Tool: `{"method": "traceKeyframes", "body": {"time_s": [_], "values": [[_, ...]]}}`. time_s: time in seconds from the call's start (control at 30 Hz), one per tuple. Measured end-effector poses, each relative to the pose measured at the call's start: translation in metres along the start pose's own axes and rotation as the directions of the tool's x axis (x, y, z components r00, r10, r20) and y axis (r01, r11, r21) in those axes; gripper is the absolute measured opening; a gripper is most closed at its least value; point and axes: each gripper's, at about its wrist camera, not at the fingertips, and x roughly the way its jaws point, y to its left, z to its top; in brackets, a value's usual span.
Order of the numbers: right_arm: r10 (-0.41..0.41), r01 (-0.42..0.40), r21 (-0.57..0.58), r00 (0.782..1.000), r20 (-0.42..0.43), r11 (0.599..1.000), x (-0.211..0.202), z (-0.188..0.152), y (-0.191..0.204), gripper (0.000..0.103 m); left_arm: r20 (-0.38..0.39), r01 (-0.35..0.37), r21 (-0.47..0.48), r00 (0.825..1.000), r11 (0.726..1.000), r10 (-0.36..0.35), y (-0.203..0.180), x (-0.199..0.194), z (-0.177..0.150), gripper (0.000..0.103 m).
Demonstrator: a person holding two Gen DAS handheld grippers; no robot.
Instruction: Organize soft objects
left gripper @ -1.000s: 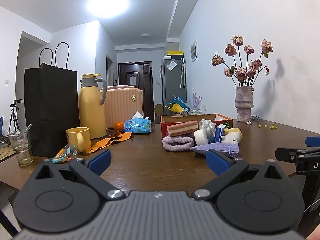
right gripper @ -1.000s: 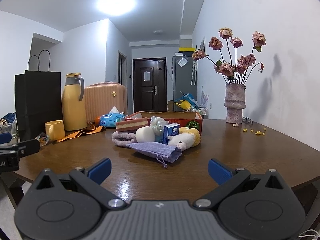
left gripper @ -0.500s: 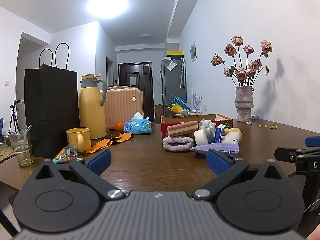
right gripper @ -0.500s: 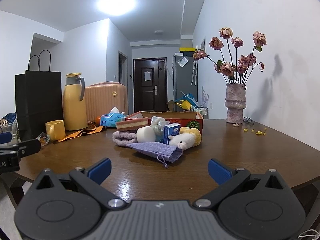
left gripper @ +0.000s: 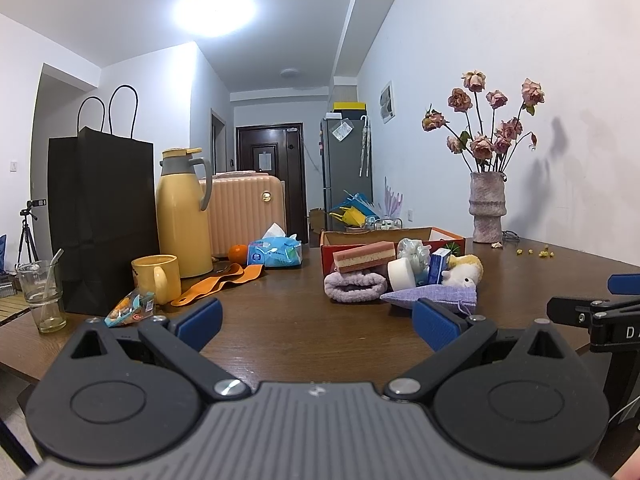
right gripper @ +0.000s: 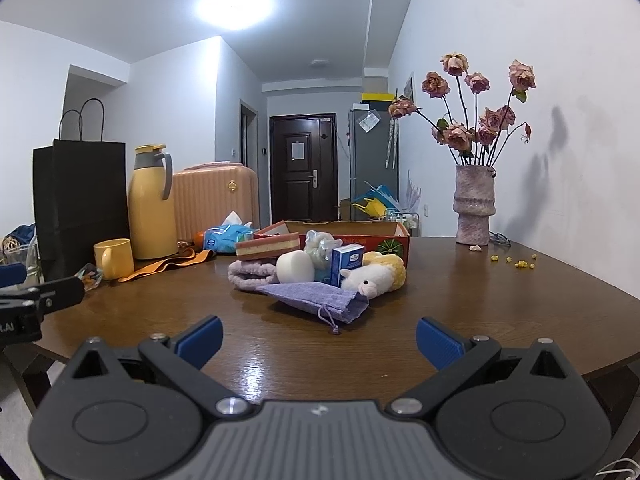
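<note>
A pile of soft things lies mid-table in front of a red cardboard box point(right gripper: 384, 236): a purple drawstring pouch point(right gripper: 320, 306), a pink rolled towel point(right gripper: 252, 274), a white plush sheep point(right gripper: 370, 280), a striped sponge point(right gripper: 268, 245), a white round pad point(right gripper: 295, 267) and a blue carton point(right gripper: 347, 264). The pile also shows in the left wrist view, with the pouch point(left gripper: 432, 294) and towel point(left gripper: 354, 286). My left gripper point(left gripper: 316, 322) is open and empty near the table's front edge. My right gripper point(right gripper: 318, 338) is open and empty, short of the pouch.
A black paper bag point(left gripper: 100, 224), yellow thermos point(left gripper: 182, 216), yellow mug point(left gripper: 156, 276), glass point(left gripper: 42, 296), snack packet point(left gripper: 130, 308), orange strap point(left gripper: 220, 282) and tissue pack point(left gripper: 274, 252) stand at the left. A vase of dried roses point(right gripper: 474, 208) stands at the back right.
</note>
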Motion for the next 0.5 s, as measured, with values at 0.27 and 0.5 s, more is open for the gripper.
{"method": "traceKeyframes", "body": {"time_s": [0.27, 0.5], "values": [[-0.001, 0.001, 0.0, 1.0, 0.0, 1.0, 0.0001, -0.0003, 0.0005, 0.103, 0.0, 0.002, 0.002, 1.0, 1.0, -0.002, -0.0002, -0.0005, 0.0001, 0.103], [-0.01, 0.01, -0.007, 1.0, 0.011, 1.0, 0.0017, -0.0004, -0.001, 0.103, -0.015, -0.005, 0.003, 1.0, 1.0, 0.005, 0.0007, 0.0035, 0.0007, 0.103]]}}
